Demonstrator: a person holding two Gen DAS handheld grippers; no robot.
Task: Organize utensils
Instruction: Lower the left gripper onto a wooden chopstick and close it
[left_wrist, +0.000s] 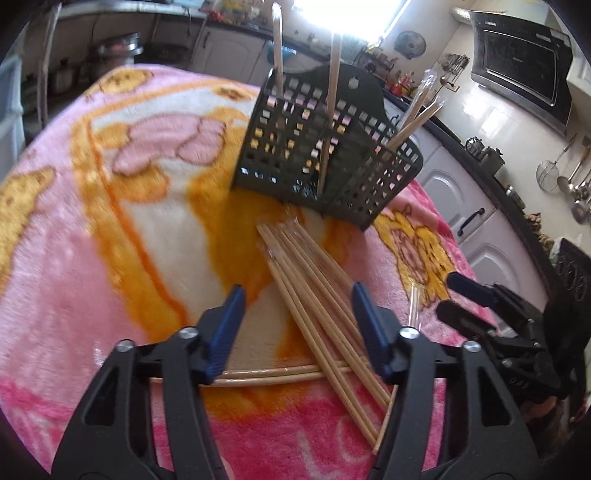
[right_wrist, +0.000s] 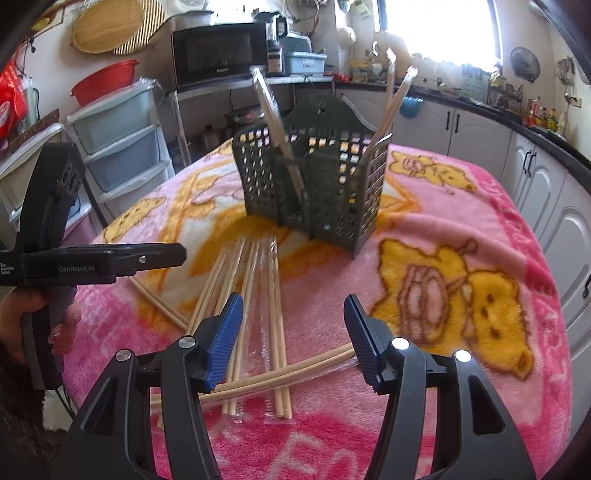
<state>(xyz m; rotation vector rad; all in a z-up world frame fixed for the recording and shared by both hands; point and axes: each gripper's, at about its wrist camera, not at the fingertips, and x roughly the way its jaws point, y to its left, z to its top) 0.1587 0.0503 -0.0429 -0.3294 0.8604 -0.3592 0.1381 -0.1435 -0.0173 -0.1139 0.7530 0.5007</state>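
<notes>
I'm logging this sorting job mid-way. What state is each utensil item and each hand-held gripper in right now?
Dark green perforated plastic utensil basket: upright on the pink blanket, holding a few wrapped chopsticks.
Loose pale wooden chopsticks: lying crossed on the blanket, outside the basket.
Left hand-held gripper: open above the pile, gripping nothing.
Right hand-held gripper: open above the pile, gripping nothing.

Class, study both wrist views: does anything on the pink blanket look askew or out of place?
Yes. The pale wooden chopsticks lie loose and crisscrossed on the pink blanket, some in clear wrappers, beside the dark perforated plastic utensil holder, which holds only a few.
</notes>
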